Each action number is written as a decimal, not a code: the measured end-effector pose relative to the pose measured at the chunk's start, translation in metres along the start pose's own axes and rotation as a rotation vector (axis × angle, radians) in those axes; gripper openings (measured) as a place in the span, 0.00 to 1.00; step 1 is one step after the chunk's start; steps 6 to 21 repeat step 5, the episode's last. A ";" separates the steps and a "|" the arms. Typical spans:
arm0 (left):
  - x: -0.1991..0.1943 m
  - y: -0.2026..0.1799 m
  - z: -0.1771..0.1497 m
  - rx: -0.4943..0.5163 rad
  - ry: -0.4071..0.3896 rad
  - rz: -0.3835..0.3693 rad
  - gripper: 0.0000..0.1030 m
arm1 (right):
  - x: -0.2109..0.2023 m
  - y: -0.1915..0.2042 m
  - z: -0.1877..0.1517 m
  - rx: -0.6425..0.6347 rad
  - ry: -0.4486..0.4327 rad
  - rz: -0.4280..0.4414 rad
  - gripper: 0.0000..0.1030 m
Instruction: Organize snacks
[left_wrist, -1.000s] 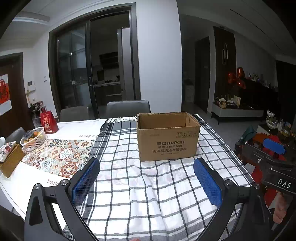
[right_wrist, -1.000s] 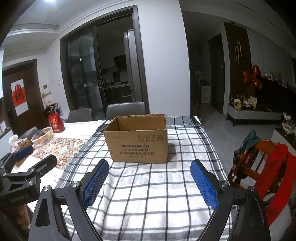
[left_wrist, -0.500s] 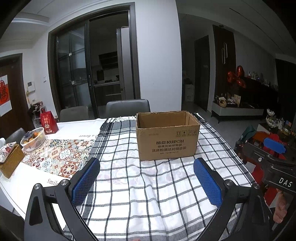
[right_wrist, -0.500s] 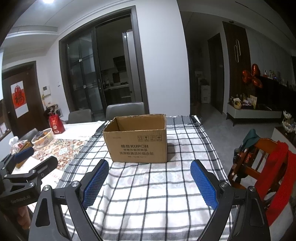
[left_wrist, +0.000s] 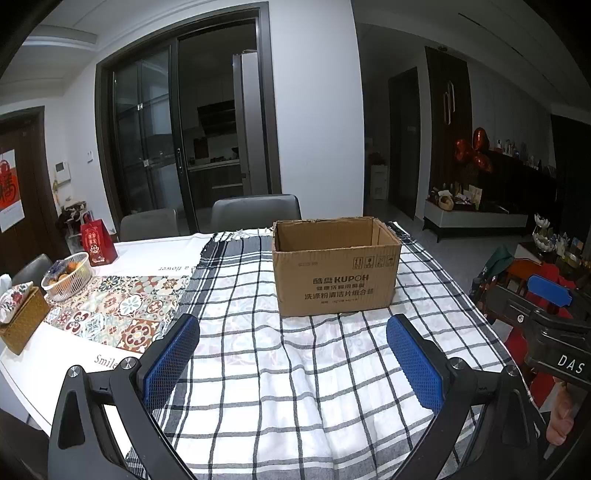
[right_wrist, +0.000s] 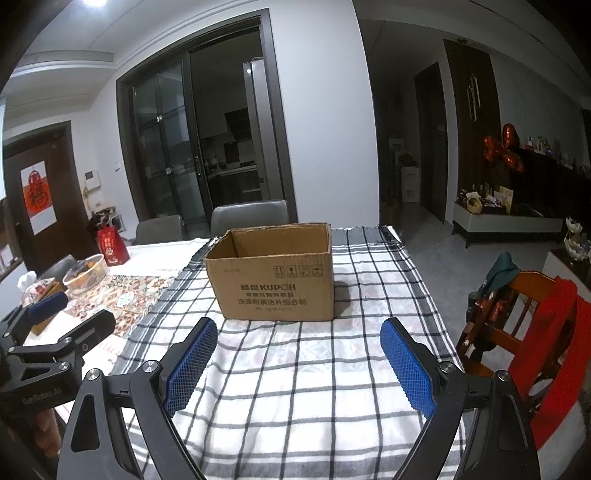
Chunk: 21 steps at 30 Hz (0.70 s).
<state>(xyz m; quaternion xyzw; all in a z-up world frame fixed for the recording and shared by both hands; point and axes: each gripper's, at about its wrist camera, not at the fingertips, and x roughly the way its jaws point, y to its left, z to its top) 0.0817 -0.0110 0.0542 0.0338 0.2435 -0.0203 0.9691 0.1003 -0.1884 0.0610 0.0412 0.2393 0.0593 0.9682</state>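
While claws (left_wrist: 291, 354) gape, box (left_wrist: 334, 271) ahead, apart.

Dining area of a private home, seen at night under ceiling light. The counter (left_wrist: 280, 376) is a dining table laid with a black-and-white checked cloth (left_wrist: 258, 295) and, at 9 o'clock, a patterned tile-print runner (left_wrist: 122, 306). Grey upholstered chairs (left_wrist: 255, 211) stand at its far edge, at 12 o'clock. Behind them, dark-framed sliding glass doors (left_wrist: 177, 147) open onto a kitchen with cabinets and a range hood. A red paper banner hangs on a wooden door (right_wrist: 37, 192) at 10 o'clock. At 2 o'clock, a low sideboard (right_wrist: 509, 221) carries ornaments beneath red foil balloons (right_wrist: 504, 147).
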 end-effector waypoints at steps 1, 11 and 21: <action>0.000 0.000 -0.001 0.000 0.000 -0.001 1.00 | 0.001 0.000 0.000 0.000 0.002 0.001 0.88; 0.002 0.002 -0.002 -0.001 0.003 0.001 1.00 | 0.002 -0.001 -0.002 0.002 0.007 0.001 0.88; 0.002 0.002 -0.002 -0.001 0.003 0.001 1.00 | 0.002 -0.001 -0.002 0.002 0.007 0.001 0.88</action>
